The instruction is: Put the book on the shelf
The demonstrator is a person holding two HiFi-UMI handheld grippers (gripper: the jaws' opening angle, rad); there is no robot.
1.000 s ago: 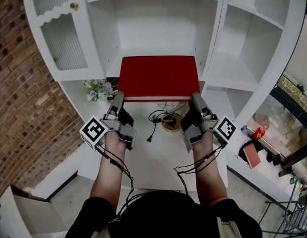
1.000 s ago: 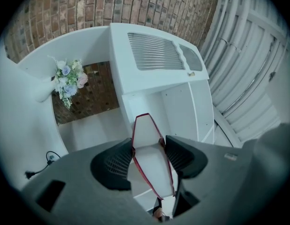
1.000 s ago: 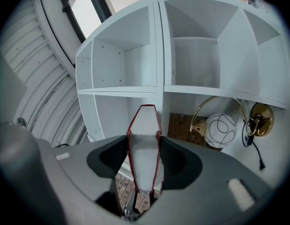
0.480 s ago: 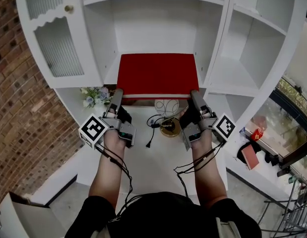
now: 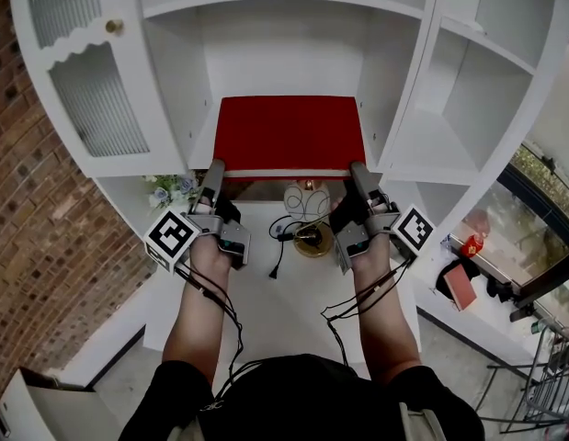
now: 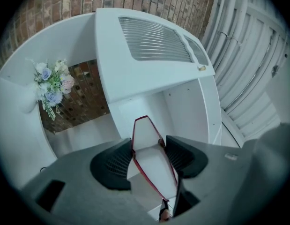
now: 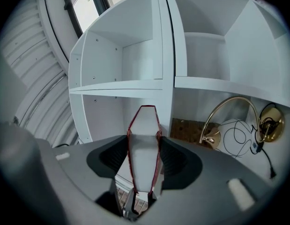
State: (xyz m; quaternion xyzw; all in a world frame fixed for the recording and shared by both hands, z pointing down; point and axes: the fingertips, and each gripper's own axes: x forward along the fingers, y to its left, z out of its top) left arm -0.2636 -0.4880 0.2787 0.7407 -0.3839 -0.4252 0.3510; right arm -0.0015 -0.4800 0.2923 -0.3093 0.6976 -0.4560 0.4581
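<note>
Soft, even daylight, no harsh glare — both gripper views bulge fisheye-style, darkening toward blurred round edges.

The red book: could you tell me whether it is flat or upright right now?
Flat: the book has its red cover facing up, with the left gripper and right gripper each clamping its near edge.

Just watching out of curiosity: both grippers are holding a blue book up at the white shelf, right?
Not blue: the book is red, as the head view shows. The left gripper and right gripper do both hold it at the white shelf.
</note>
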